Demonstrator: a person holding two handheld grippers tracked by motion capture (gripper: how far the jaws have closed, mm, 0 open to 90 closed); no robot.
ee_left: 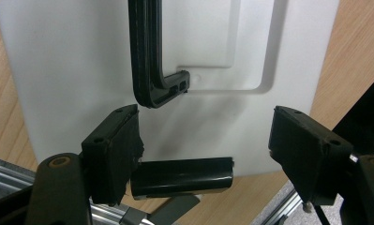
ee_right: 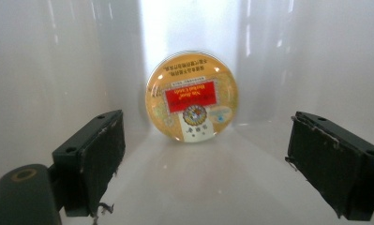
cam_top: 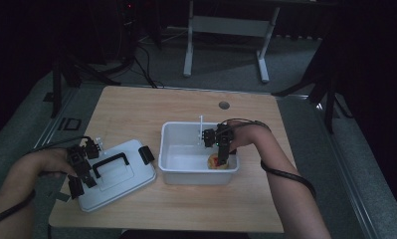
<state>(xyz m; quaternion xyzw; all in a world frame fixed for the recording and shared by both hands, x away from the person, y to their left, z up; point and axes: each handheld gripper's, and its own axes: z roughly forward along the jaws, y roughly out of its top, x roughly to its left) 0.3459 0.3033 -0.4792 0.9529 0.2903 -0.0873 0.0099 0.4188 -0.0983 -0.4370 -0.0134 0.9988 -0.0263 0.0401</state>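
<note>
A white plastic bin (cam_top: 170, 149) stands open in the middle of the wooden table. Inside it, near the right front corner, lies a round yellow tin (cam_top: 216, 161) with a red label (ee_right: 191, 96). My right gripper (cam_top: 222, 160) reaches down into the bin and stands open just short of the tin (ee_right: 198, 154), its jaws wide apart. The bin's white lid (cam_top: 117, 174) lies flat to the left, with a black handle (cam_top: 110, 163) and black clips (ee_left: 182, 176). My left gripper (cam_top: 83, 180) hovers open over the lid's near end (ee_left: 203, 154), holding nothing.
The lid (ee_left: 72, 70) sits close to the table's front left corner. A round cable hole (cam_top: 224, 105) lies at the table's far edge. Beyond the table stand a white desk frame (cam_top: 226, 30) and dark stands on the grey floor.
</note>
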